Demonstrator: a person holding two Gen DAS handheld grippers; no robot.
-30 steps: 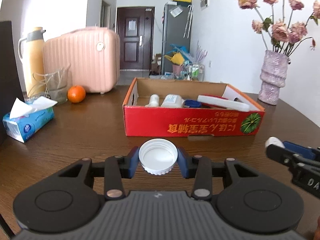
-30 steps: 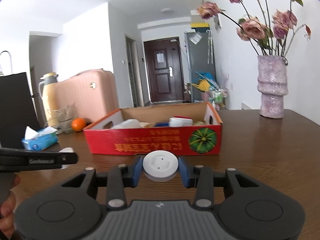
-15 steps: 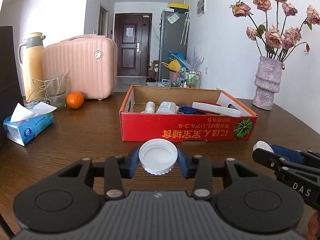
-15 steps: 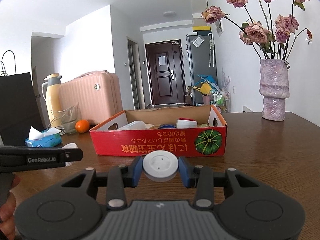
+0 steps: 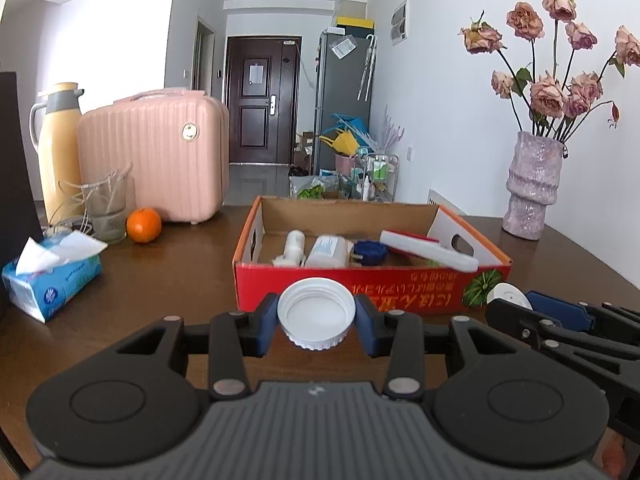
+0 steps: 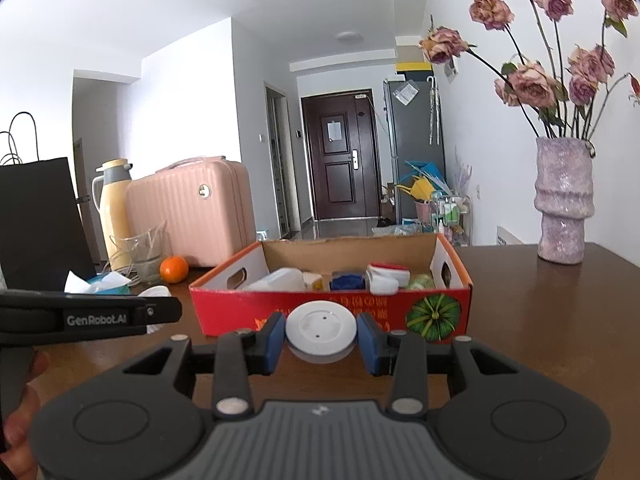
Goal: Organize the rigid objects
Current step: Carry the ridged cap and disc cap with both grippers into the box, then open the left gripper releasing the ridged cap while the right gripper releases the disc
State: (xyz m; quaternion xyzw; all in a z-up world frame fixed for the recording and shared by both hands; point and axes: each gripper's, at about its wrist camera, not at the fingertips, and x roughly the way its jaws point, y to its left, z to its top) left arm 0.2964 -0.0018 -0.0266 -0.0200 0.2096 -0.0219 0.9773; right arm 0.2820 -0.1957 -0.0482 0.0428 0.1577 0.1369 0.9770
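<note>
Tools at work over a brown tabletop: the left tool, low in the centre of its frame, is clamped on a white ribbed cap turned hollow side up, while the right tool, low centre in its own view, is clamped on a white disc. Both are held off the surface just before the front wall of a red cardboard box holding bottles and other small items, mid-frame.
</note>
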